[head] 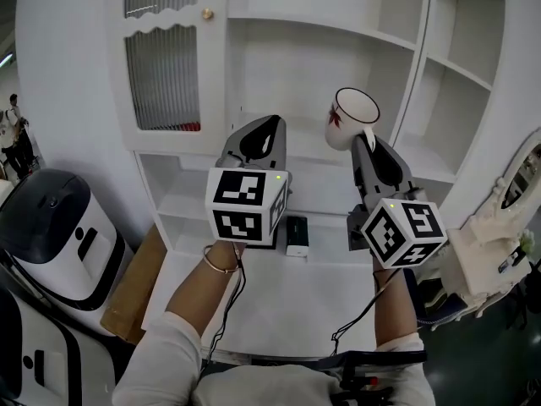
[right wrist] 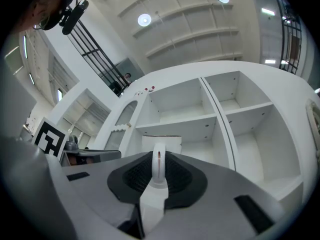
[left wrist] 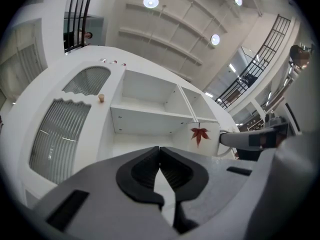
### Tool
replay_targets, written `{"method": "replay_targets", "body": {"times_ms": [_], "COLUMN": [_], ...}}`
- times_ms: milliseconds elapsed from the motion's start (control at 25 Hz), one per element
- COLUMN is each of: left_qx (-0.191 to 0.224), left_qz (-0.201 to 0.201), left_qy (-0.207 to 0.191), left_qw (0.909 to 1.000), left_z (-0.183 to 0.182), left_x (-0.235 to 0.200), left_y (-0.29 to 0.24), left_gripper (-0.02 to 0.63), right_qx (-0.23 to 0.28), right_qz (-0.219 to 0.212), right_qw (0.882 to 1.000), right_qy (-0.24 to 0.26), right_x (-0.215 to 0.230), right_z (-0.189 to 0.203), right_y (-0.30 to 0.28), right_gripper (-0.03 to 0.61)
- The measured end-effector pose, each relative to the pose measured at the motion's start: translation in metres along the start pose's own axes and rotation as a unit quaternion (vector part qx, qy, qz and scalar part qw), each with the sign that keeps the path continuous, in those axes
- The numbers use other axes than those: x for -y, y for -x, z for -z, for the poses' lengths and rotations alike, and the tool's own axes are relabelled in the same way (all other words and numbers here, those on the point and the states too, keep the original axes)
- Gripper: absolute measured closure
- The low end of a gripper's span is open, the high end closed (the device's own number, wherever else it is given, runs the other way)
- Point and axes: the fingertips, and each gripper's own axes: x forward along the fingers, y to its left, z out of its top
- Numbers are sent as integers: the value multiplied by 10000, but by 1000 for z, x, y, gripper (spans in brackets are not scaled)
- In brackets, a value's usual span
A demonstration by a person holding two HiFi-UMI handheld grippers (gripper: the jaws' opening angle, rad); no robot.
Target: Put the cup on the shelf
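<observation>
**Cup gripped by its handle, held up in front of the open shelves**

The right gripper [head: 365,139] is clenched on the handle [right wrist: 158,165] of a white cup [head: 351,115]. In the right gripper view the thin handle stands upright between the two pads, and the cup's body [right wrist: 172,144] sits just past the jaw tips. The cup hangs in the air, tilted, with its mouth turned up and back toward the person. A red maple leaf [left wrist: 199,133] is printed on its side.

Straight ahead of the right gripper stands a white shelf unit [head: 338,25] with open compartments. A horizontal shelf board [right wrist: 180,125] crosses just above the cup's rim in the right gripper view. An upright divider [right wrist: 222,129] rises a little to the gripper's right.

The left gripper [head: 264,131] hovers to the left of the cup, apart from it. Its jaws are closed together with nothing between them. Beyond it and further left is a cabinet door with ribbed glass [head: 165,74] and a small round knob [head: 207,13].

Below both grippers lies a white counter [head: 279,299]. On it, between the two grippers, rests a small black-and-white box [head: 297,236]. A white and black rounded machine [head: 51,227] stands down to the left gripper's left.
</observation>
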Motion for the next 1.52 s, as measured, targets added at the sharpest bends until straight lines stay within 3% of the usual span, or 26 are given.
{"method": "replay_targets", "body": {"times_ms": [440,1040,1280,1520], "left_qx": [232,467,428,375], "left_qz": [71,185,274,144], "left_qy": [-146,-659,-592,-567], "left_qw": [9996,9966,9970,9976], "left_z": [-43,-110,-118,-117], "left_x": [-4,-18,-14,-23], "left_y": [-28,-39,-42,-47], "left_gripper": [604,604,604,604], "right_qx": [293,530,485,356], "right_qz": [-121,-347,-504,-445], "right_qw": [9992,9973,9975,9981], "right_qy": [260,377,92,241], "right_x": [6,3,10,19], "right_z": [-50,-126,-154,-172], "right_y": [-33,-73,-92,-118], "right_gripper": [506,506,506,506]}}
